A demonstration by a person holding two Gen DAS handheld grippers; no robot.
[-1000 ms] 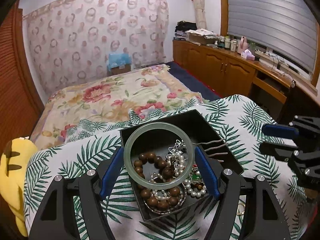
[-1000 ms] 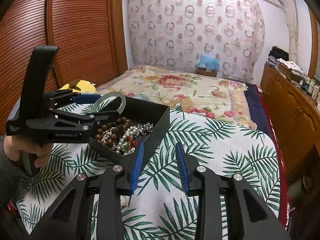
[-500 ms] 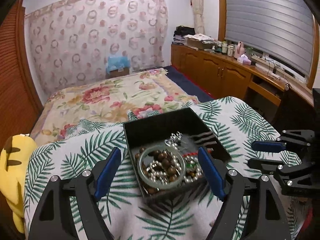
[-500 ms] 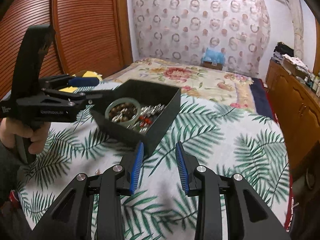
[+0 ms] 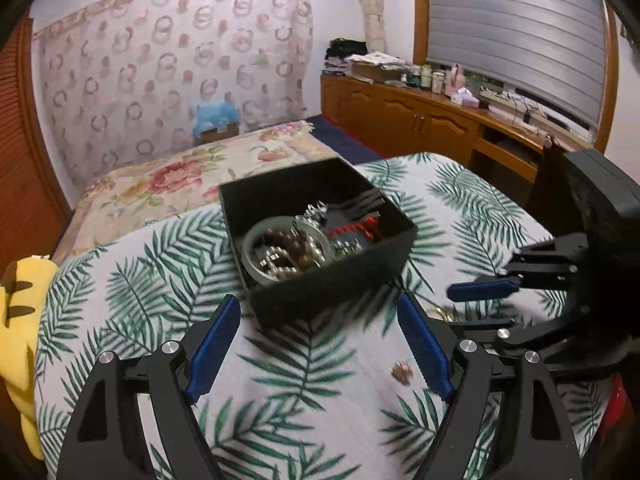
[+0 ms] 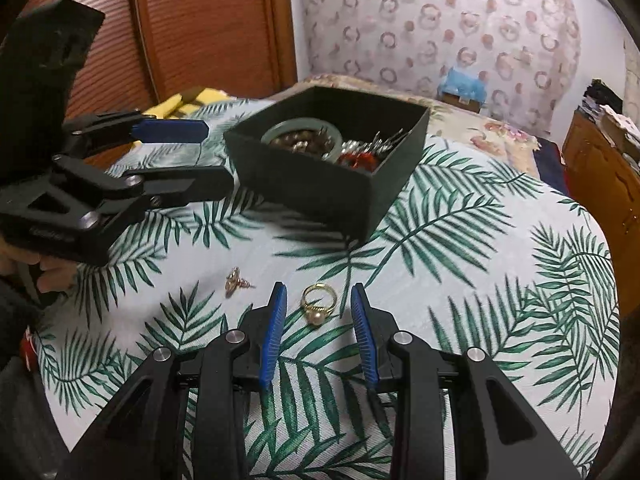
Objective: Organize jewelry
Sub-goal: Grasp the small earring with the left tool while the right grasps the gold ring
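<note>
Matt black box (image 6: 320,184); glossy gold metal ring (image 6: 319,303); smooth jade-green bangle (image 5: 286,252); leaf-print cloth (image 6: 480,280); ribbed wooden door (image 6: 208,24).

A square black cardboard box (image 6: 320,184) sits on a white cloth printed with green palm fronds (image 6: 480,280). Inside the box lies a pale green bangle (image 5: 286,254) around brown wooden beads (image 5: 288,242); beside the box, a gold ring (image 6: 318,304).

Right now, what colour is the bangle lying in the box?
Pale green bangle; it shows best in the right wrist view.
</note>
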